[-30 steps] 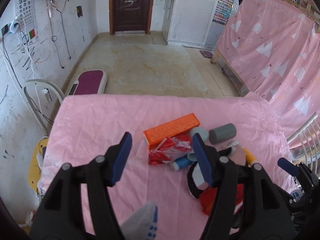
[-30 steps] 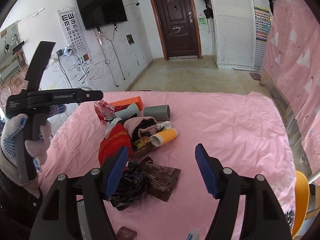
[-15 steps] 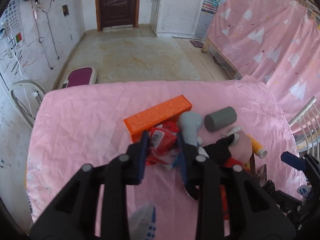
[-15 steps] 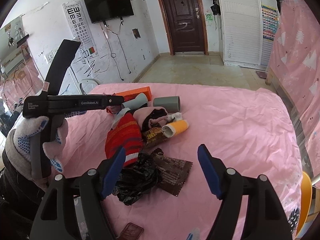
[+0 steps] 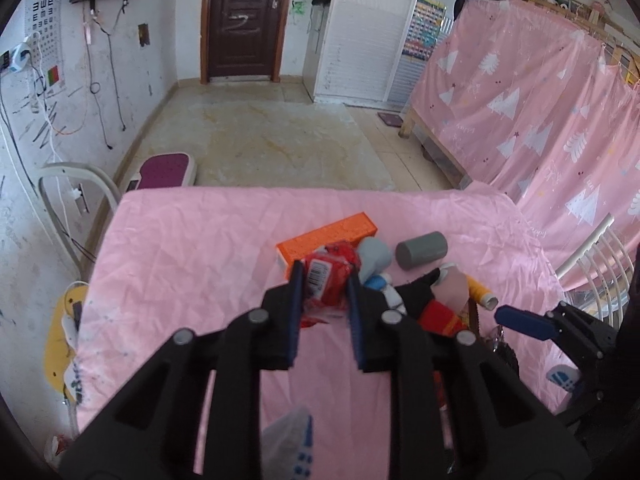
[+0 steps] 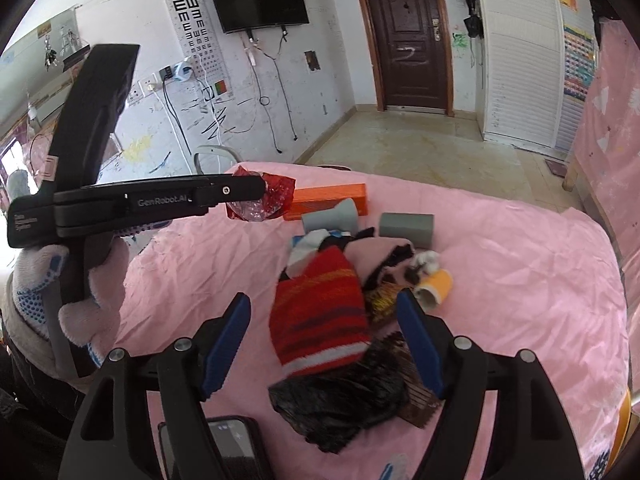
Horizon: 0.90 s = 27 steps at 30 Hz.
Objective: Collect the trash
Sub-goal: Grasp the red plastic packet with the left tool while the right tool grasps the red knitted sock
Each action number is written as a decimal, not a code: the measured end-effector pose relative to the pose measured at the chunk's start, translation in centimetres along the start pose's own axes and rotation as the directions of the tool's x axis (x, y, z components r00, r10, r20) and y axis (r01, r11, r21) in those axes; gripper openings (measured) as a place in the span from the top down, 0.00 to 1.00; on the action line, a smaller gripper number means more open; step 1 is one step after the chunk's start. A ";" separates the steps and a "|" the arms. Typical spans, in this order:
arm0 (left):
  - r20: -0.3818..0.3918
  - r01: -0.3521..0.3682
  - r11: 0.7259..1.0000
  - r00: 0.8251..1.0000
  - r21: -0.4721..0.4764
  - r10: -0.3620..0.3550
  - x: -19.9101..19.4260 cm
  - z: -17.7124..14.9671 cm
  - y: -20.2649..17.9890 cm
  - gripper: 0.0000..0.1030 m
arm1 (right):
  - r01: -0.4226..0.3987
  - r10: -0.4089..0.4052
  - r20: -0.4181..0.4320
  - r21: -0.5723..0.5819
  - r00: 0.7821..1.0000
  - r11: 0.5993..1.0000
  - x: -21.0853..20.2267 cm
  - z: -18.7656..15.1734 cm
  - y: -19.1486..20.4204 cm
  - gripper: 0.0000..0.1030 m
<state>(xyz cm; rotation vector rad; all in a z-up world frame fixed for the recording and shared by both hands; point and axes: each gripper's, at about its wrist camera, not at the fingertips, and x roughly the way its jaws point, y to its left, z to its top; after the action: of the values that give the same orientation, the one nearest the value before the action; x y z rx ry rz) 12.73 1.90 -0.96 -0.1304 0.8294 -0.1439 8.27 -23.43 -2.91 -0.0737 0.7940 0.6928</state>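
My left gripper (image 5: 323, 280) is shut on a crumpled red snack wrapper (image 5: 326, 280) and holds it above the pink table (image 5: 192, 248). In the right wrist view the same wrapper (image 6: 276, 194) hangs from the left gripper's tip, clear of the cloth. My right gripper (image 6: 323, 340) is open and empty, hovering over a red striped sock (image 6: 316, 320) and a crumpled black plastic bag (image 6: 344, 404). A brown wrapper (image 6: 416, 404) lies partly under the bag.
An orange box (image 6: 328, 198), two grey cylinders (image 6: 406, 228), a pink and black cloth (image 6: 380, 254) and a yellow tube (image 6: 434, 286) lie in the pile. A phone (image 6: 224, 448) lies at the near edge. A white chair (image 5: 68, 184) stands left of the table.
My left gripper closed on the red wrapper and lifted it off the table. My right gripper moved forward over the sock and black bag, still open.
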 end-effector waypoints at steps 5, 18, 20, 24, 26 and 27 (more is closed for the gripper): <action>0.026 -0.004 1.000 1.000 -0.007 0.004 -1.0 -0.1 0.4 0.82 | 0.021 -0.022 -0.029 -0.027 0.999 0.999 1.3 0.4 0.6 0.42; 0.032 -0.003 1.000 0.999 -0.017 0.004 -1.5 -0.3 0.5 0.82 | 0.052 -0.055 -0.044 -0.075 0.997 0.996 1.9 -0.3 1.4 1.00; 0.037 -0.008 1.000 0.999 -0.013 0.008 -1.8 -0.3 0.2 0.82 | 0.050 -0.052 -0.028 -0.072 0.998 0.996 1.5 -0.1 1.6 1.00; 0.048 -0.018 1.000 0.999 -0.010 0.019 -2.4 0.0 -0.5 0.82 | 0.040 -0.039 0.015 -0.062 0.999 0.997 0.0 0.1 1.5 1.00; 0.054 -0.025 1.000 0.998 -0.005 0.026 -2.7 0.0 -1.1 0.82 | 0.035 -0.033 0.035 -0.057 0.999 0.998 -0.6 0.3 1.4 1.00; 0.055 -0.029 1.000 0.998 -0.003 0.029 -2.8 0.0 -1.3 0.82 | 0.034 -0.032 0.051 -0.053 0.998 0.998 -1.2 0.3 1.2 1.00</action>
<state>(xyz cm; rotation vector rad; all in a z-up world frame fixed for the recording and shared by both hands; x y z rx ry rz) 10.72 1.14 1.30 -0.1236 0.7759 -0.1114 7.11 -23.03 -1.64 -0.1171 0.7245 0.6821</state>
